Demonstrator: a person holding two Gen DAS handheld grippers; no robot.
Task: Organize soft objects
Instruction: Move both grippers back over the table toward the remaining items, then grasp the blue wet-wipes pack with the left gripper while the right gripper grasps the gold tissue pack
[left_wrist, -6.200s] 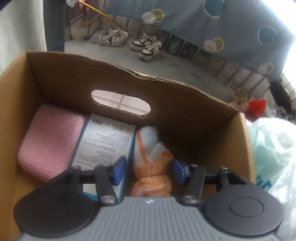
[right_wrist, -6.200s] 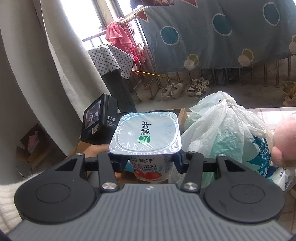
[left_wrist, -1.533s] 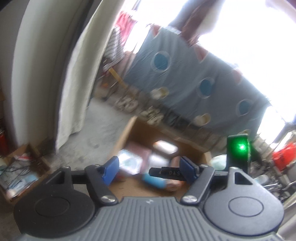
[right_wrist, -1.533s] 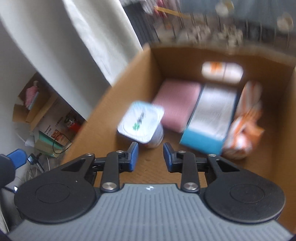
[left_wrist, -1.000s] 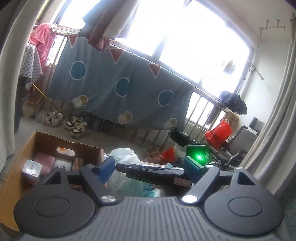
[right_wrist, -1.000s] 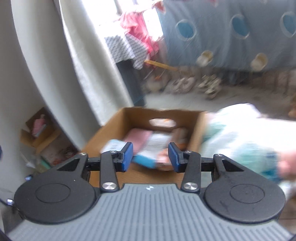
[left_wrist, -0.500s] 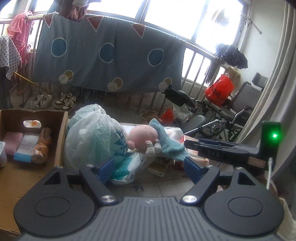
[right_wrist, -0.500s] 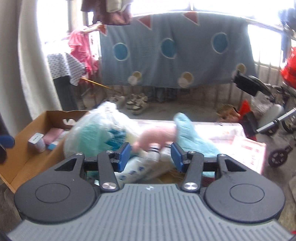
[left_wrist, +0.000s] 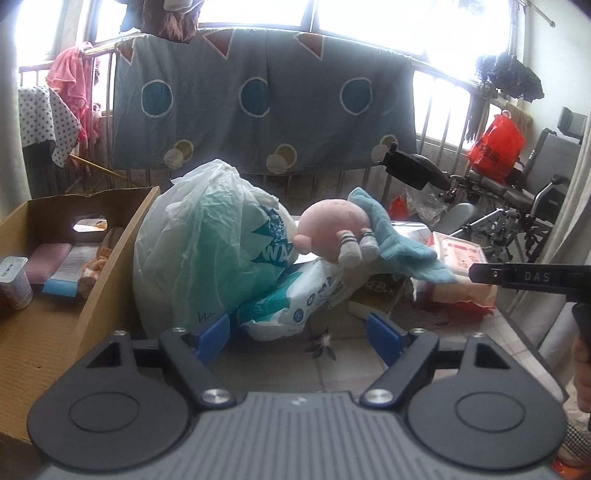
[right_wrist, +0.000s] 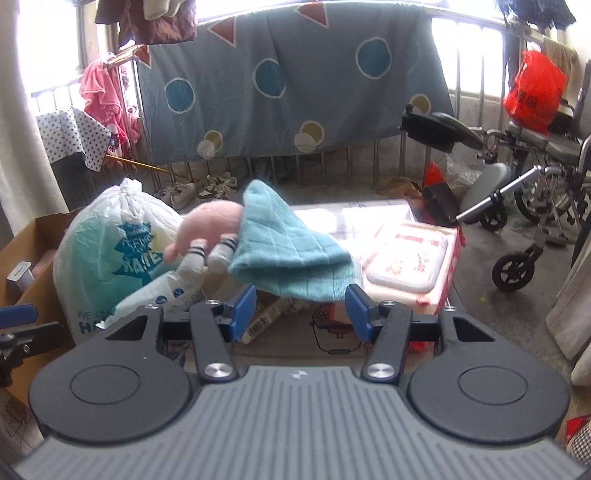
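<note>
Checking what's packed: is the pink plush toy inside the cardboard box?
No, the pink plush toy lies outside the brown cardboard box, atop the white plastic bag.

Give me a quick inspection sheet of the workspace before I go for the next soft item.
Surface: tiled floor, partly covered by the pile.
Job's things: pink plush toy lies on top of the pile, under a teal towel; cardboard box at left holds a yogurt cup, a pink pad, a blue-edged pack and an orange striped toy.
Clutter: white plastic bag, wipes pack, pink-lidded box.
Grippers: left gripper open, empty; right gripper open, empty, facing the towel.
Cables: nothing seen.
Surroundings: hung blue blanket, wheelchair, shoes.
</note>
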